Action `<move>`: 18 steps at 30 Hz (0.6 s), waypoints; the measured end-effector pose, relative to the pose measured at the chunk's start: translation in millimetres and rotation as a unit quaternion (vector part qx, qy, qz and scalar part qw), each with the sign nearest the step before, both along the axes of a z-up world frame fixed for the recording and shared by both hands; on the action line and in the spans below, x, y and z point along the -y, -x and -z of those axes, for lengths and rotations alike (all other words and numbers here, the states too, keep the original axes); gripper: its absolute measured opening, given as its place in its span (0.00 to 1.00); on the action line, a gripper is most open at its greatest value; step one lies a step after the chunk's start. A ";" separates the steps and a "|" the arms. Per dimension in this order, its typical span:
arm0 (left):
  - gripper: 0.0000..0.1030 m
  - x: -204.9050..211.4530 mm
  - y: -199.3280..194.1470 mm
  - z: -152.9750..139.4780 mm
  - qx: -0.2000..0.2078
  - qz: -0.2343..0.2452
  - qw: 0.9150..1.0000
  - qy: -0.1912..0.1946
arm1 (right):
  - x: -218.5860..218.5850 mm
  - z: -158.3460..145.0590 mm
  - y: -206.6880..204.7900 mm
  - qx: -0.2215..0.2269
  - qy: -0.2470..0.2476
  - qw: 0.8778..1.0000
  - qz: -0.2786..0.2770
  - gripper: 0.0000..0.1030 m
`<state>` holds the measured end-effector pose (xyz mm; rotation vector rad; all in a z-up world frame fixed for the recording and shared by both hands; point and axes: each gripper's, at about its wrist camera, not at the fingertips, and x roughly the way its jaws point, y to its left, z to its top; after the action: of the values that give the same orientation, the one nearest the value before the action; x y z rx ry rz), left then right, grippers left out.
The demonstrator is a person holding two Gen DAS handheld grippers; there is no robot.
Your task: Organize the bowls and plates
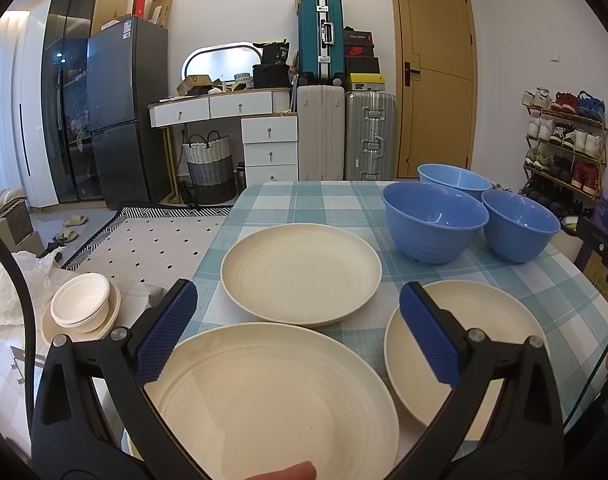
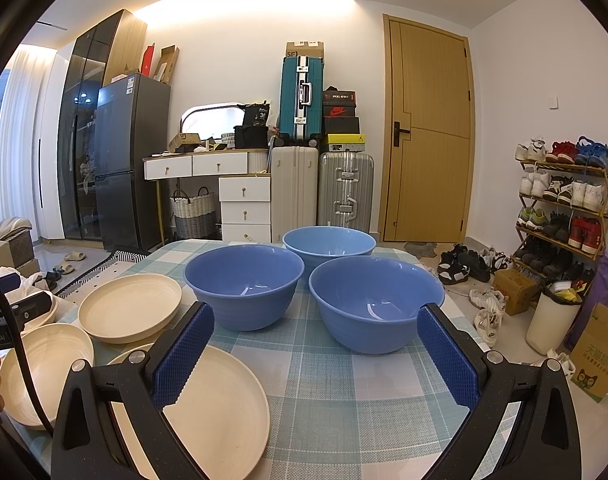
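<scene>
left-only: white bowl stack [image 1: 82, 304] off-table
left gripper [image 1: 296, 332]: spread wide, empty, over near plate [image 1: 272, 404]
right gripper [image 2: 314, 354]: spread wide, empty, blue bowls [image 2: 376, 304] ahead

plates [image 1: 300, 272]: cream, faintly speckled
bowls [image 2: 244, 280]: plain blue
tablecloth [image 2: 344, 392]: teal and white check
finger pads [image 1: 168, 336]: blue, dotted texture
rug [image 1: 144, 240]: pale with black dashes

The left gripper [image 1: 298, 330] hovers with jaws wide apart over three cream plates: nearest [image 1: 272, 404], 12 o'clock [image 1: 301, 274], 3 o'clock [image 1: 500, 332]. Three blue bowls [image 1: 434, 220] cluster at 1 o'clock on the checked tablecloth [image 1: 304, 204].
</scene>
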<state>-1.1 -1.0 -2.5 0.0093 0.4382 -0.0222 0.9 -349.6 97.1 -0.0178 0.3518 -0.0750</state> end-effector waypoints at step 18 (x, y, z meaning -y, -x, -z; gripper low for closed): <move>0.98 -2.0 1.4 -3.5 -0.001 0.001 1.000 -0.003 | -0.5 5.5 0.2 -0.004 0.003 1.000 -0.003 1.00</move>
<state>-2.5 1.0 1.0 0.0165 0.4399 -0.0231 0.7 -349.0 91.6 -0.0249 0.3587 -0.0697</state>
